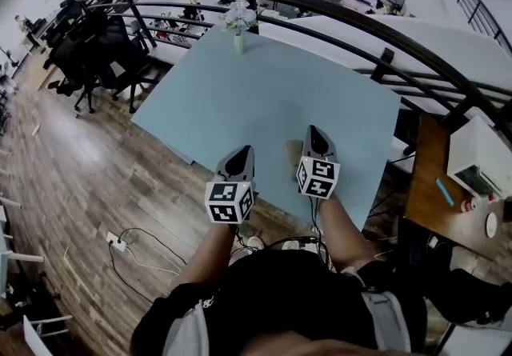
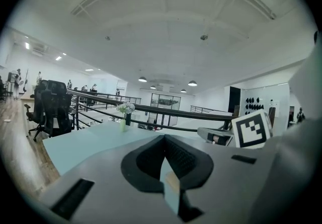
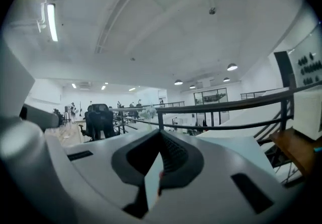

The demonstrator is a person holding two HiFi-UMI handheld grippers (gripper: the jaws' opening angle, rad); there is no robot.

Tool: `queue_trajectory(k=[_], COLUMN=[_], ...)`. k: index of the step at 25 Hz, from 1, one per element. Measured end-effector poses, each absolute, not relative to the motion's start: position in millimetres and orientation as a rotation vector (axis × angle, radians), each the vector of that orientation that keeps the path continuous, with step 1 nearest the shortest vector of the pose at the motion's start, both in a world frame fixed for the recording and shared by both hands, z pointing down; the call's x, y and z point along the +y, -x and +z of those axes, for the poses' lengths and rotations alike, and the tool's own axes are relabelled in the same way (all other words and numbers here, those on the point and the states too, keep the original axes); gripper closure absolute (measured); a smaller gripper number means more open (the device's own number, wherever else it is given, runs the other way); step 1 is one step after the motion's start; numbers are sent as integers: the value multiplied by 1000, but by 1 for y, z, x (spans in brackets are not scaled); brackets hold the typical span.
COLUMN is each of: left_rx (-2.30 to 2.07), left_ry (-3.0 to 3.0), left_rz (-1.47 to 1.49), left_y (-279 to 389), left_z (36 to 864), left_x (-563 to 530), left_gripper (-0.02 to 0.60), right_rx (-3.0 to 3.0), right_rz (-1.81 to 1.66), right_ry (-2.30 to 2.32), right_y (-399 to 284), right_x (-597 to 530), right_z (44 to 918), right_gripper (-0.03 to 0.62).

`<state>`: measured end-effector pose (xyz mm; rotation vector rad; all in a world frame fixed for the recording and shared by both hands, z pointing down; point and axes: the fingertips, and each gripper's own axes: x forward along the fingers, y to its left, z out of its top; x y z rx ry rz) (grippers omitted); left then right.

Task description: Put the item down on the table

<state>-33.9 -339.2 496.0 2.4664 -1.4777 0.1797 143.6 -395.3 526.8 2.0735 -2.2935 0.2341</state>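
Both grippers hover over the near edge of the light blue table [image 1: 264, 90]. My left gripper [image 1: 244, 151] points toward the far end, and its jaws meet at the tip in the left gripper view [image 2: 163, 138]. My right gripper [image 1: 313, 133] is just to its right and slightly further forward. Its jaws are also closed together in the right gripper view [image 3: 161, 133]. I see nothing held between either pair of jaws. The only object on the table is a small vase of white flowers [image 1: 238, 30] at the far edge, also seen in the left gripper view [image 2: 124, 116].
A dark metal railing [image 1: 336, 10] curves behind and to the right of the table. Black office chairs [image 1: 88, 58] stand on the wooden floor at left. A brown desk [image 1: 428, 186] with a white device [image 1: 478, 156] sits at right. A power strip [image 1: 118, 243] lies on the floor.
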Motion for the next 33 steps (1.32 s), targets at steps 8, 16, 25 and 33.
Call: queue_trajectory(k=[8, 16, 25, 33], left_rx=[-1444, -1432, -1421, -1420], left_ry=[-2538, -2585, -2605, -2604], left_rz=[147, 113, 99, 100], left_y=[12, 4, 2, 12], left_z=[477, 461, 457, 456], left_x=[-340, -341, -339, -337], left_gripper=[568, 568, 568, 568], right_rx=[-2458, -2462, -2478, -2481], right_rz=[91, 72, 50, 66], right_ry=[-2123, -2141, -2112, -2093], right_y=[-148, -152, -146, -133], right_x=[-361, -339, -332, -334], right_z=[443, 429, 426, 426], right_gripper=[594, 593, 592, 592])
